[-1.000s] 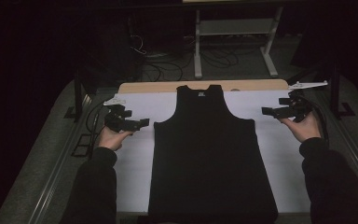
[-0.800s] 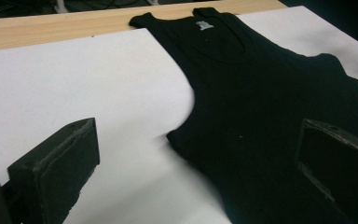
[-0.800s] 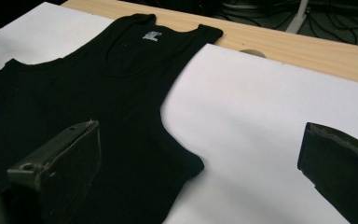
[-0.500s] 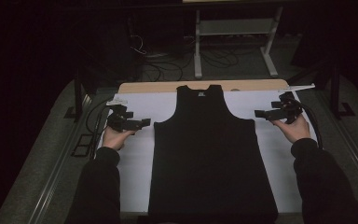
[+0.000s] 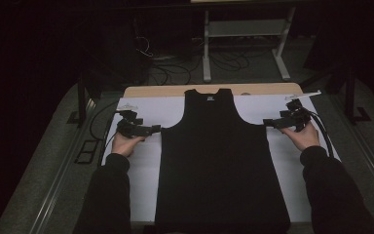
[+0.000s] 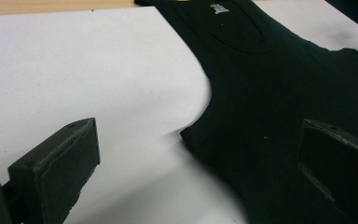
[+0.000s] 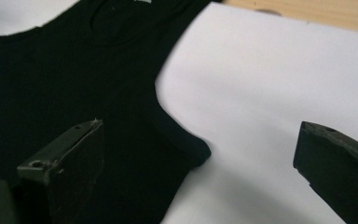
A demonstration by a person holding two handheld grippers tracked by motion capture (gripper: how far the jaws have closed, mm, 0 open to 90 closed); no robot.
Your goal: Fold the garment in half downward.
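Note:
A black tank top (image 5: 219,161) lies flat on the white sheet (image 5: 141,175), neck toward the far edge. My left gripper (image 5: 157,128) hovers at its left underarm corner (image 6: 186,133), jaws open with that corner between them. At the right underarm corner (image 7: 204,151) my right gripper (image 5: 267,123) is open too, the corner sitting between its jaws. The garment's neck label (image 6: 219,7) shows in the left gripper view. Neither gripper holds the cloth.
The white sheet covers a wooden table (image 5: 175,90) whose far edge shows as a tan strip. Cables (image 5: 96,127) trail off the table's left side. A metal stand (image 5: 243,44) and cords sit on the floor beyond. Dark grey floor flanks both sides.
Both grippers have moved inward toward the tank top's underarm corners; the right one more than the left. The tank top has not moved.

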